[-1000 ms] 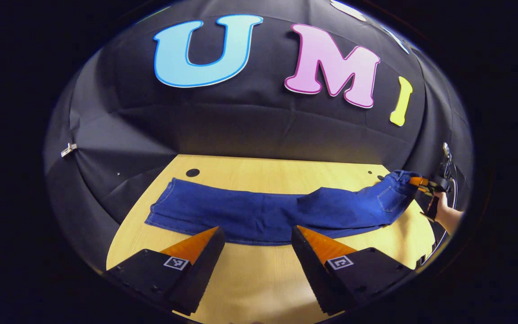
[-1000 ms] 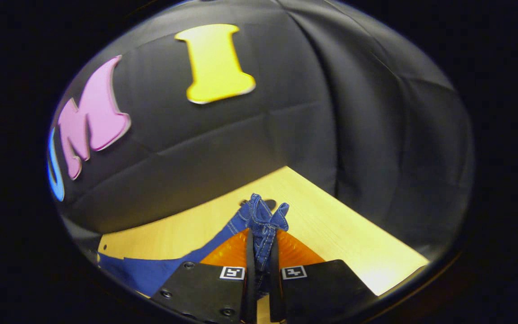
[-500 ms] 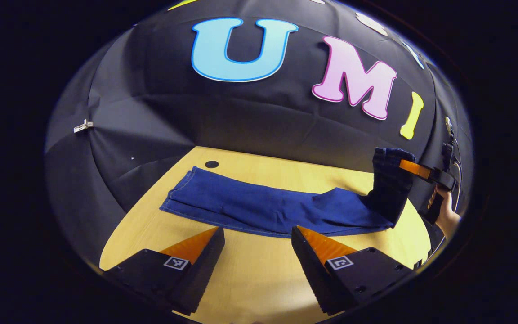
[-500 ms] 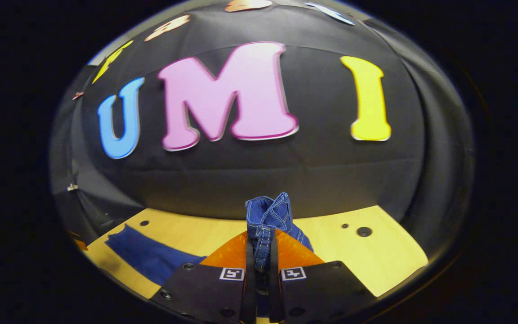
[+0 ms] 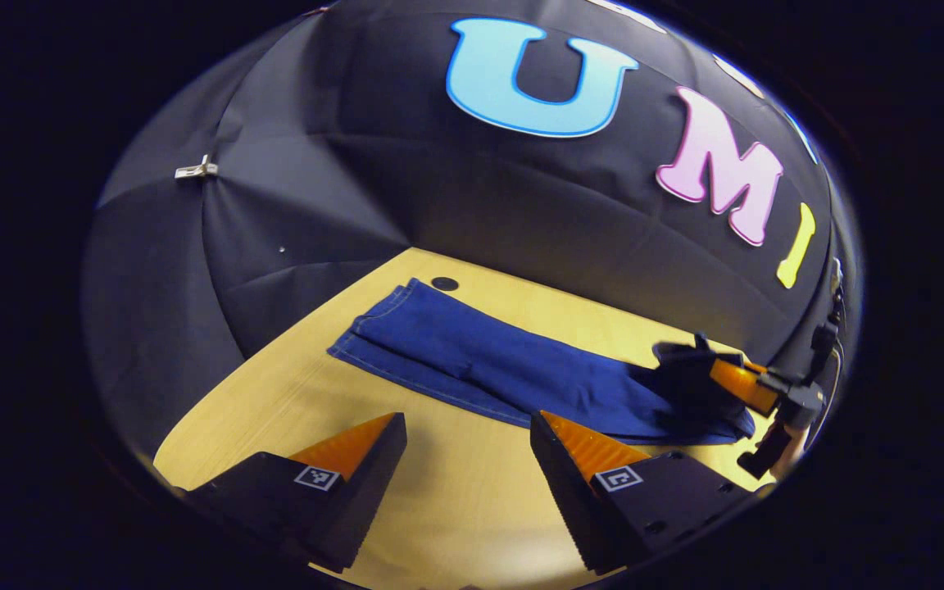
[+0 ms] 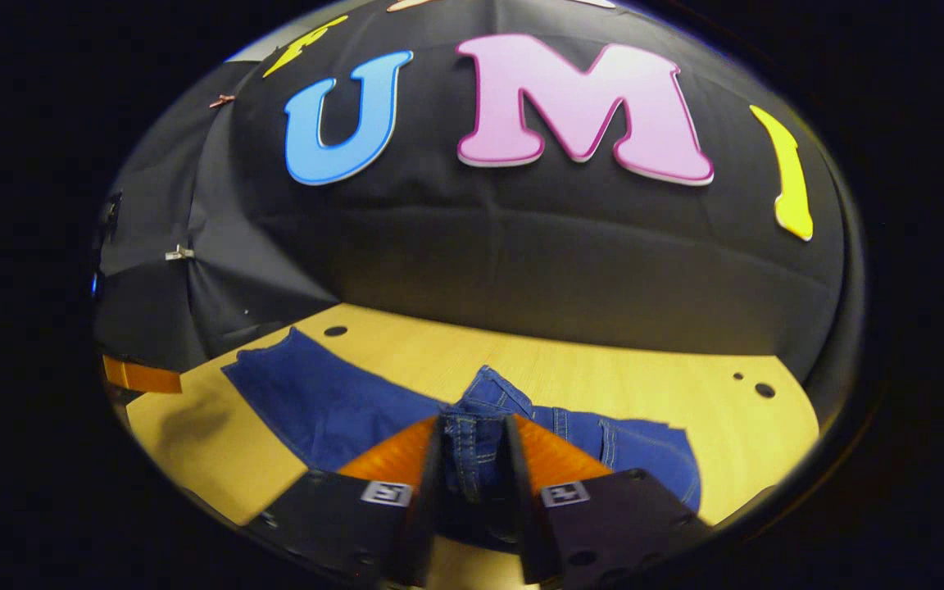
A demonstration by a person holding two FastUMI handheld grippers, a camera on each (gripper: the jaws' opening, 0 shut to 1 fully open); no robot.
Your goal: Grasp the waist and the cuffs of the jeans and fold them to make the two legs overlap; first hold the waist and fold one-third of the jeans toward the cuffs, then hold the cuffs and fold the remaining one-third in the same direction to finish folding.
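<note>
Dark blue denim jeans laid lengthwise along light wooden table, waist seemingly clamped by right gripper over the legs, left gripper held apart above bare near edge

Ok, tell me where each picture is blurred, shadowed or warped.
Left gripper view: the table edge bows from fisheye warp; the right tongs and the waist they carry are smeared and dark. Right gripper view: the jeans look sharp, a soft shadow lies on the table's left corner, and the near fingers are slightly soft.
</note>
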